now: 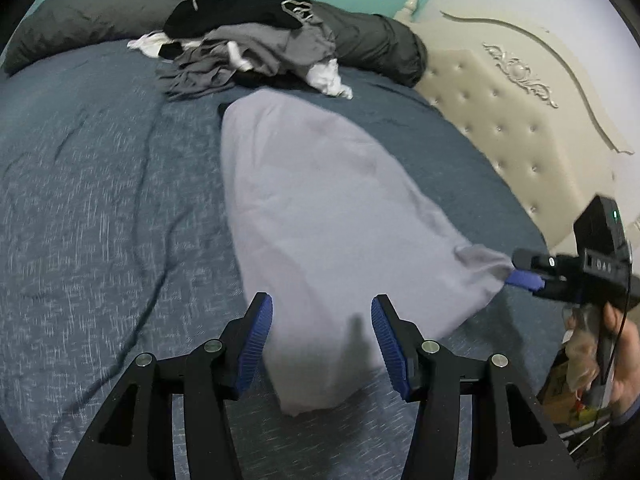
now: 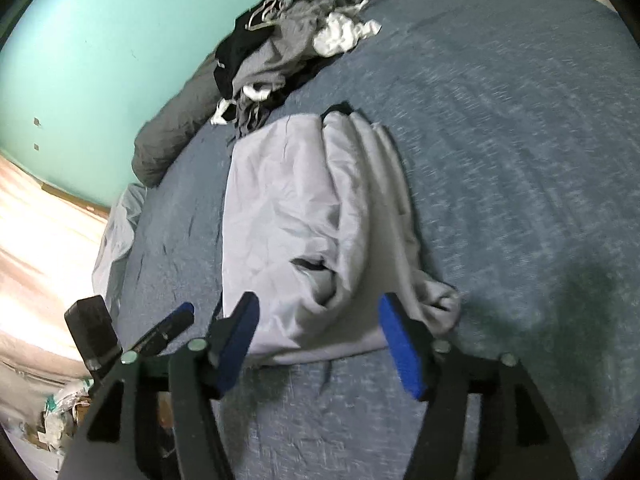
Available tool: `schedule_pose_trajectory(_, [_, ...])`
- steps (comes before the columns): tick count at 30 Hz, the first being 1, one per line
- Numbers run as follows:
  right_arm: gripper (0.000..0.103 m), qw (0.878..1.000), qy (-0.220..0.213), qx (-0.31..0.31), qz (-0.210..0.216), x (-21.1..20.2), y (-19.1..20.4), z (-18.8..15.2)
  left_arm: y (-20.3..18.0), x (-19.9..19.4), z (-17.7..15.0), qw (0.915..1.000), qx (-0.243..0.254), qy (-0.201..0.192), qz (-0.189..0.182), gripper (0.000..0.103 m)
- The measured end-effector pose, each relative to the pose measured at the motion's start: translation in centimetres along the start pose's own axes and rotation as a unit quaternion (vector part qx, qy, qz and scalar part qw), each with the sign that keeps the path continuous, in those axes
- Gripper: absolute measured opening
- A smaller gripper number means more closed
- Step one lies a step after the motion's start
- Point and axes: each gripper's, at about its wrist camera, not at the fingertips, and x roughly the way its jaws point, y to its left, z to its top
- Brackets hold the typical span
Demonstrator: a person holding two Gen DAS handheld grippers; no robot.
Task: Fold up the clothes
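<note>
Lavender garment (image 1: 320, 200): lies lengthwise on blue bedspread (image 1: 100, 200), part-folded, near edge bunched. Left gripper (image 1: 322, 344) and right gripper (image 2: 320, 344) both unclenched, straddling that edge, likely freed for re-gripping. Unfolded pile (image 1: 248, 48) beyond.

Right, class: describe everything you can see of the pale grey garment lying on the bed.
The pale grey garment is soft, thin-looking cloth, folded lengthwise into a long narrow shape with creases and rolled folds along one side. A dark slit shows near its lower end. It lies flat on the blue bedspread, its far end near the clothes pile. Both the left gripper and the right gripper hover open at its near edge, pads not pressing it.
</note>
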Motion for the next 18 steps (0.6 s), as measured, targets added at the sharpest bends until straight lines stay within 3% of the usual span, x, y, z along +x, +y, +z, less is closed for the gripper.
schedule_pose_trajectory(6, [0.063,0.997,0.021,-0.046,-0.052,3.5,1.4,0.6,-0.5,1.4,-1.3,0.9997,0.016,0.017,0.004,0.056])
schedule_pose_trajectory(8, [0.042,0.996,0.021,-0.063,-0.064,4.4,1.2,0.4,-0.6,1.9,-1.6,0.9995,0.019,0.023,0.004,0.056])
schedule_pose_trajectory(9, [0.023,0.995,0.021,-0.068,-0.069,4.7,1.1,0.3,-0.7,2.2,-1.7,0.9994,0.02,0.027,0.004,0.056])
schedule_pose_trajectory(13, [0.009,0.995,0.002,-0.08,-0.06,3.8,1.1,0.0,-0.8,2.9,-2.3,0.9992,0.019,0.034,0.003,0.056])
schedule_pose_trajectory(18, [0.008,0.991,-0.004,-0.111,-0.075,2.2,0.8,-0.6,-0.6,3.5,-2.7,0.9989,0.015,0.043,0.006,0.056])
